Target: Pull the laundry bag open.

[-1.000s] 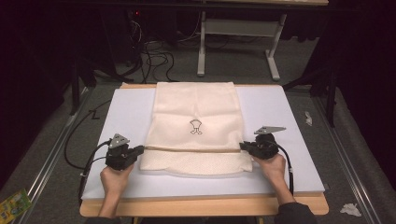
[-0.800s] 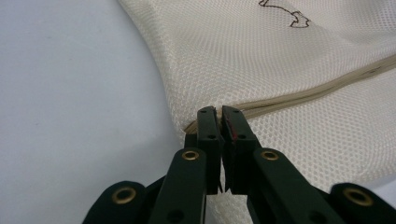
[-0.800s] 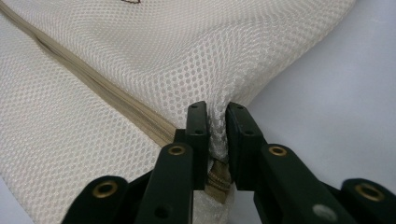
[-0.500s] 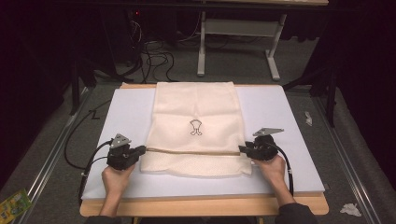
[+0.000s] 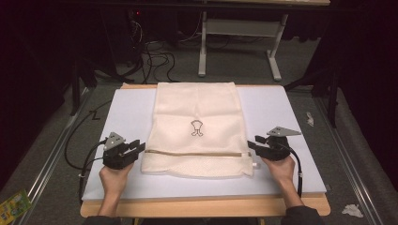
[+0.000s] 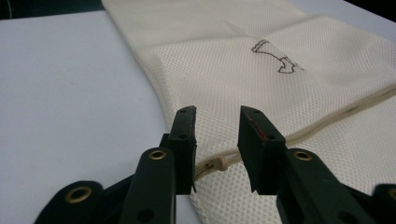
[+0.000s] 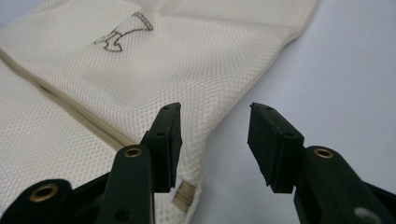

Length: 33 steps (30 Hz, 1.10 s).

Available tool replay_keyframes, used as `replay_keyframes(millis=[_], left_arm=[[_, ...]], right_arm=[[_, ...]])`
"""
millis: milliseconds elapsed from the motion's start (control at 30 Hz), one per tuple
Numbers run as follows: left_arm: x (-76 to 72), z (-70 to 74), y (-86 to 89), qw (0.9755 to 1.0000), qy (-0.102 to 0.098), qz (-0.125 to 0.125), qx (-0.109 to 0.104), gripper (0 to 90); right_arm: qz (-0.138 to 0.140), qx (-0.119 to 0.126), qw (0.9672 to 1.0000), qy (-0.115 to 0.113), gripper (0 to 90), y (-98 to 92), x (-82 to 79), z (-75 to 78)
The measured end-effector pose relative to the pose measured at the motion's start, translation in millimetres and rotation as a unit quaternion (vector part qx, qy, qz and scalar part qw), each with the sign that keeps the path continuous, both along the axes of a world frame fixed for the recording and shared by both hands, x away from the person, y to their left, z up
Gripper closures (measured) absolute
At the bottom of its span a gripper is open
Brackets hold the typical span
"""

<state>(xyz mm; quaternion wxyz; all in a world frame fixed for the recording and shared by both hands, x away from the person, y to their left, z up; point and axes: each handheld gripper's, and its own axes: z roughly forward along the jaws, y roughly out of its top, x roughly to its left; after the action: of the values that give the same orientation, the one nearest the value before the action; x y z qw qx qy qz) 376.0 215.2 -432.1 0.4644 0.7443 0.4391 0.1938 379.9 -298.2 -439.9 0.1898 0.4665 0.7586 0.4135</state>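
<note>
Two grippers flank cream mesh bag (image 5: 197,129) lying flat mid-surface (image 5: 291,112). Left gripper (image 5: 136,147) at bag's 8 o'clock corner, fingers (image 6: 184,140) parted, holding nothing, zipper (image 6: 327,121) end between them. Right gripper (image 5: 252,144) at bag's 4 o'clock corner, fingers (image 7: 166,140) wide apart, empty, straddling bag edge. Small dark logo (image 5: 197,128) at bag centre, above zipper line.

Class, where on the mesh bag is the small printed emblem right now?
In the high view, the emblem sits at the middle of the mesh bag, just above the zipper line running between both grippers.
</note>
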Motion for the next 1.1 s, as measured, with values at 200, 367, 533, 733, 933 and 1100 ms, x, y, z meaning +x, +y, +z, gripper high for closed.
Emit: replay_keyframes(millis=[200,367,533,733,933,1100], left_arm=[[1.6,4.6,5.7,0.9997,-0.013,0.017,-0.012,61.5],[3.4,10.0,9.5,0.9993,-0.026,0.023,-0.015,59.7],[5.8,12.7,12.0,0.9988,-0.031,0.031,-0.023,58.8],[10.6,10.4,16.5,0.9983,-0.032,0.043,-0.026,57.1],[13.7,10.2,20.6,0.9975,-0.034,0.056,-0.026,56.0],[16.6,7.0,26.8,0.9964,-0.033,0.071,-0.034,55.5]], right_arm=[[-0.021,0.02,0.9994,-0.017,56.4,-14.4,-2.8,6.2],[-0.042,0.034,0.9979,-0.035,57.2,-29.4,-6.8,12.6],[-0.06,0.041,0.9966,-0.04,57.8,-41.9,-10.5,14.7],[-0.083,0.05,0.9941,-0.047,58.1,-60.1,-12.6,11.7],[-0.098,0.054,0.9927,-0.043,58.0,-72.7,-13.8,8.2],[-0.11,0.059,0.9912,-0.046,57.9,-80.6,-13.6,4.1]])
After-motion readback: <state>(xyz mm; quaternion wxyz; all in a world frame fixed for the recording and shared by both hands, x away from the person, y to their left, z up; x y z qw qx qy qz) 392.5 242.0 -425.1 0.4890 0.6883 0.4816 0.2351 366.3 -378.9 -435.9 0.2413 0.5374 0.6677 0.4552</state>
